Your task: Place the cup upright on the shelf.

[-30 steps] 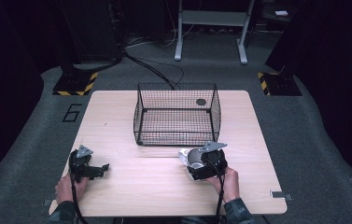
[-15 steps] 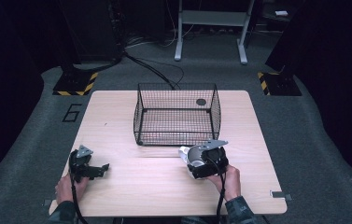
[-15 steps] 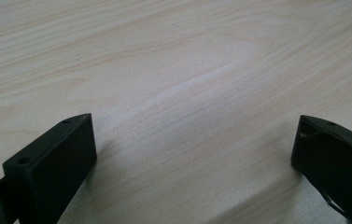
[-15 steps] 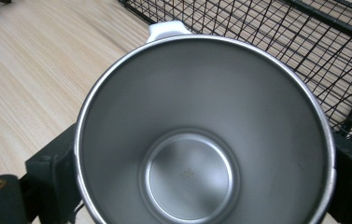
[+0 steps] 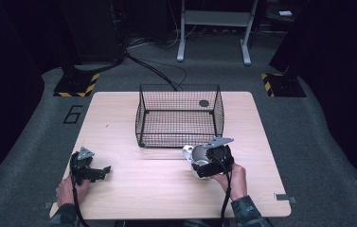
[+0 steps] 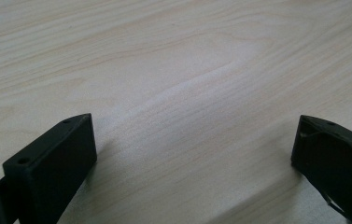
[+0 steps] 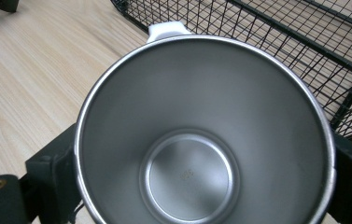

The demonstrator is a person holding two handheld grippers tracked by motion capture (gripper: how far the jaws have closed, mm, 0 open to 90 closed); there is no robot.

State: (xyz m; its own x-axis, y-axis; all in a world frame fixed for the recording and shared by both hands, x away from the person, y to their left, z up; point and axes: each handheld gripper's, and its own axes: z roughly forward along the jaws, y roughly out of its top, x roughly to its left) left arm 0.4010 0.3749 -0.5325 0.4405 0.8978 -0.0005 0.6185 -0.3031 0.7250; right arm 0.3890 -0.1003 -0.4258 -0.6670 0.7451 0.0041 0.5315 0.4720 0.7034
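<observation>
A steel cup (image 7: 201,135) with a white handle (image 7: 166,29) sits between the jaws of my right gripper (image 5: 202,163), which is shut on it; the cup's mouth faces the camera and it is empty inside. In the high view the cup (image 5: 196,154) is held just in front of the black wire basket (image 5: 180,115), near its front right corner. My left gripper (image 5: 101,171) rests low over the table's front left part, open, with bare wood between its jaws (image 6: 197,140).
The wire basket (image 7: 304,42) stands at the middle back of the wooden table (image 5: 133,189); a small dark round thing (image 5: 204,103) shows at its far right. Dark floor, cables and stands lie beyond the table.
My right gripper has shifted the cup slightly, staying just in front of the basket. The left gripper has not moved.
</observation>
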